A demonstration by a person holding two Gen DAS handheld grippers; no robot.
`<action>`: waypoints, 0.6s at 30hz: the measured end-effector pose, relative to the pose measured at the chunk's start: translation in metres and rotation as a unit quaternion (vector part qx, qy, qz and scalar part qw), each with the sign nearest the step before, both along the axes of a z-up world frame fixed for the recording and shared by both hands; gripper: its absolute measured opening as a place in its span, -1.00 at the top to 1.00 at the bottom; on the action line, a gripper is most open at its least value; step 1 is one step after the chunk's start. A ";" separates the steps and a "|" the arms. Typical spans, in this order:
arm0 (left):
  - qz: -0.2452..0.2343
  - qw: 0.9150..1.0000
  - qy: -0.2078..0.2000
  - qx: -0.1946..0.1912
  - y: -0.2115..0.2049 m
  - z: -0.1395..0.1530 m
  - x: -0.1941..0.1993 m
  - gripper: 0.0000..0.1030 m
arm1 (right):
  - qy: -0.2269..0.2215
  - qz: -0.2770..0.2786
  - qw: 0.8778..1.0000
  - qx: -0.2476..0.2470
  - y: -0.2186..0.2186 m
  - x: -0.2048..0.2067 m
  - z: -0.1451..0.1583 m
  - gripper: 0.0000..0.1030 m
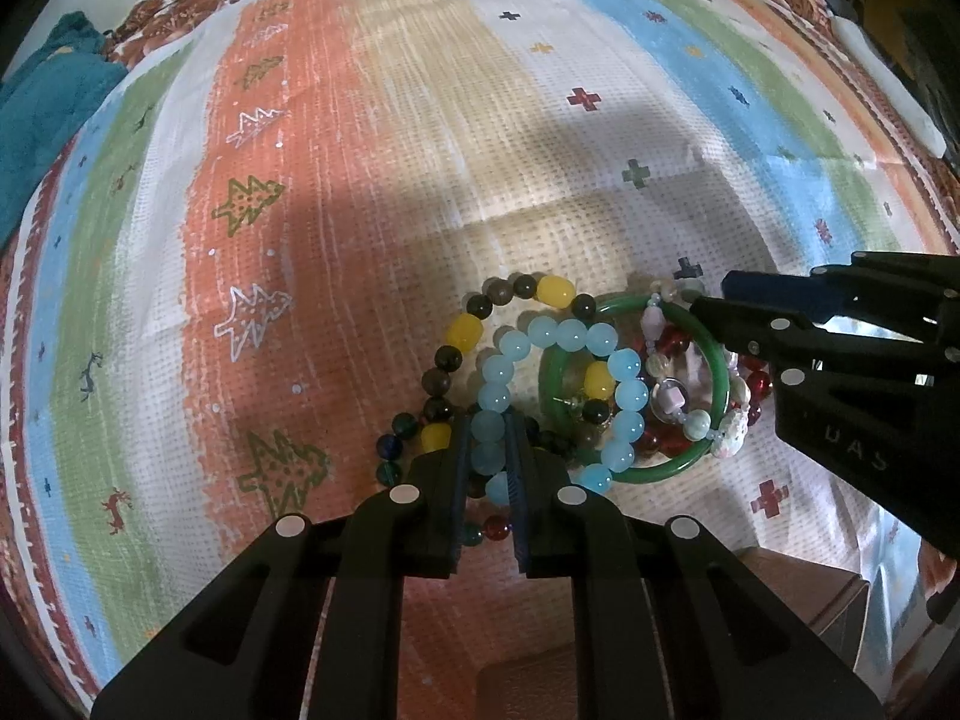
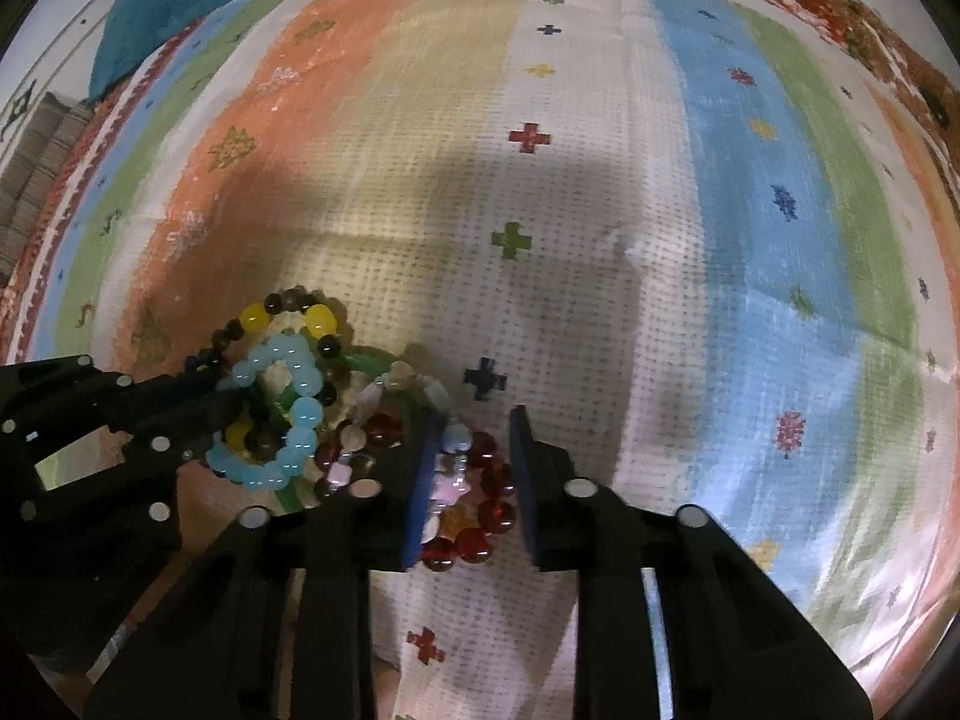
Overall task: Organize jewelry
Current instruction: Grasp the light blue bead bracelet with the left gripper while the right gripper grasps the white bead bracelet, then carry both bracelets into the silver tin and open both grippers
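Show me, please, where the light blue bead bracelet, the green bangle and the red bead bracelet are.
light blue bead bracelet (image 1: 624, 365): left wrist view, a bead on its right side.
green bangle (image 1: 719, 372): left wrist view, its right rim.
red bead bracelet (image 2: 497, 513): right wrist view, a bead between the fingers.

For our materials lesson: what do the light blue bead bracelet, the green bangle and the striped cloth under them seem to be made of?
Light blue bead bracelet: glossy translucent beads with bright highlights, probably glass or polished stone.
Green bangle: one smooth, rigid, shiny ring, jade-like, possibly glass or plastic.
Striped cloth: matte woven fabric with a visible grid texture and creases.
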State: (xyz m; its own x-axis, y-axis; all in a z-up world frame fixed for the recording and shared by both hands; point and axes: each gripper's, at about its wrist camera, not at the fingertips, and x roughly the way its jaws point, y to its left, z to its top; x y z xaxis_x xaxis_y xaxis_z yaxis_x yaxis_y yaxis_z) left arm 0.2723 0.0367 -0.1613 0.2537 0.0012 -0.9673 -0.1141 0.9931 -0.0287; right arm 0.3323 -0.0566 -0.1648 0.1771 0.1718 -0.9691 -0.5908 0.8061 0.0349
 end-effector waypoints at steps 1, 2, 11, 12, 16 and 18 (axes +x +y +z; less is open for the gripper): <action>0.000 1.000 -0.001 -0.001 -0.001 0.000 0.000 0.79 | -0.002 0.002 1.000 -0.002 0.001 -0.001 0.000 0.65; 0.000 1.000 -0.002 -0.002 -0.001 0.000 0.000 0.79 | -0.006 0.005 1.000 -0.006 0.002 -0.002 0.001 0.67; 0.002 1.000 -0.019 -0.007 0.002 0.012 -0.007 0.79 | -0.017 0.010 1.000 -0.012 0.000 -0.001 0.006 0.78; 0.003 1.000 -0.021 -0.007 0.002 0.014 -0.009 0.79 | -0.018 0.010 1.000 -0.012 -0.001 -0.001 0.007 0.78; 0.005 0.999 -0.036 -0.012 0.003 0.027 -0.016 0.79 | -0.029 0.007 1.000 -0.002 -0.008 -0.006 0.020 0.78; 0.006 0.999 -0.042 -0.013 0.001 0.036 -0.018 0.79 | -0.033 0.007 0.999 0.006 -0.011 -0.009 0.027 0.78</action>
State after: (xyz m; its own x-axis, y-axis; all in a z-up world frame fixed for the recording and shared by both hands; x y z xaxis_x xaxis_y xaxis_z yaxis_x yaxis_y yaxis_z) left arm 0.2544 0.0379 -0.1253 0.3343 -0.0200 -0.9422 -0.1230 0.9903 -0.0647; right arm 0.3231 -0.0673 -0.1376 0.2379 0.1858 -0.9534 -0.6027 0.7980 0.0051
